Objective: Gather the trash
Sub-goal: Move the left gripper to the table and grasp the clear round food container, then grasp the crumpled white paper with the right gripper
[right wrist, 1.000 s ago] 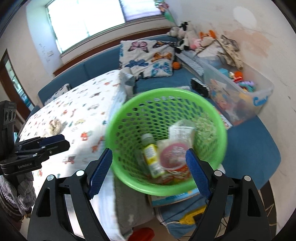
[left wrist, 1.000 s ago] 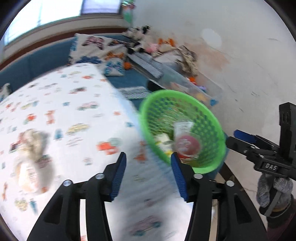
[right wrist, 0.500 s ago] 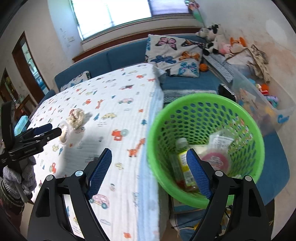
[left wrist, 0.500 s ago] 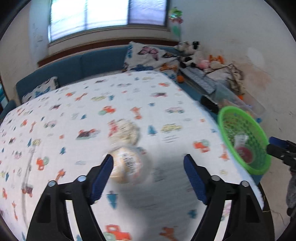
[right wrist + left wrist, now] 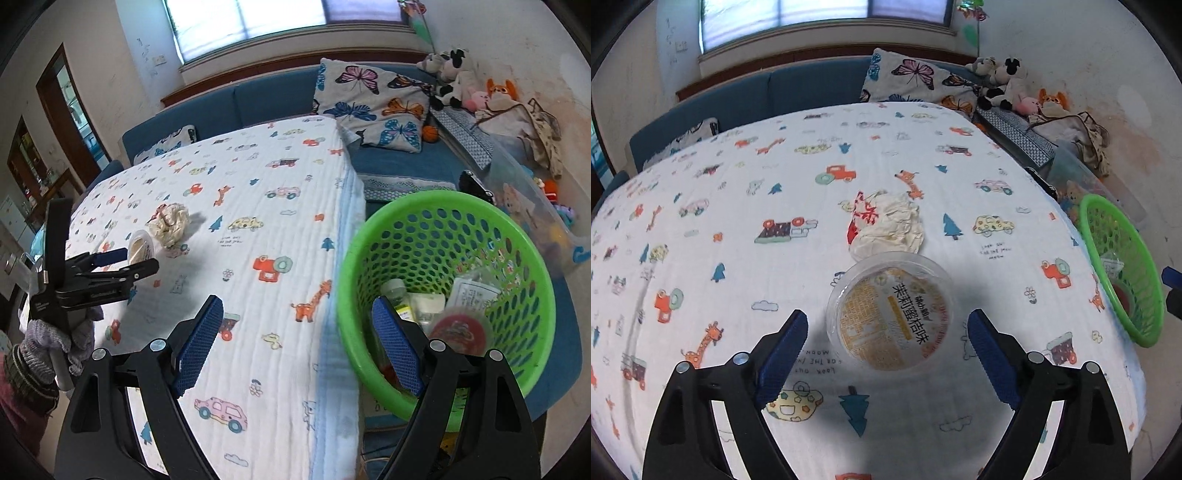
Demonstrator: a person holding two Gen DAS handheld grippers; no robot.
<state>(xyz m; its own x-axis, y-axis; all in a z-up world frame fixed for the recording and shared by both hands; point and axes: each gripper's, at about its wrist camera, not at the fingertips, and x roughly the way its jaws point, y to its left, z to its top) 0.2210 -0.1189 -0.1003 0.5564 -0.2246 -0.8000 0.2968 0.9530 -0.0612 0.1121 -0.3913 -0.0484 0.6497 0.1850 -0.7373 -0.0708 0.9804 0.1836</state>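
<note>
— Looking along the left gripper point(image 5: 886, 343): why spread so wide?
— To straddle the lidded cup point(image 5: 891, 311) on the tablecloth point(image 5: 738, 206); nothing held, crumpled paper point(image 5: 890, 225) just behind.
— And the right gripper point(image 5: 295, 343)?
— Open, empty, probably waiting beside the green basket point(image 5: 532, 258).

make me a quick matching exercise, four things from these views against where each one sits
Things:
1. plastic cup
2. crumpled wrapper
3. green basket
4. butterfly pillow

Places:
a. on the blue sofa
b. off the table's edge
c. on the cloth, in front of the open left tongs
d. on the cloth, just past the cup

Pairs: 1-c, 2-d, 3-b, 4-a
</note>
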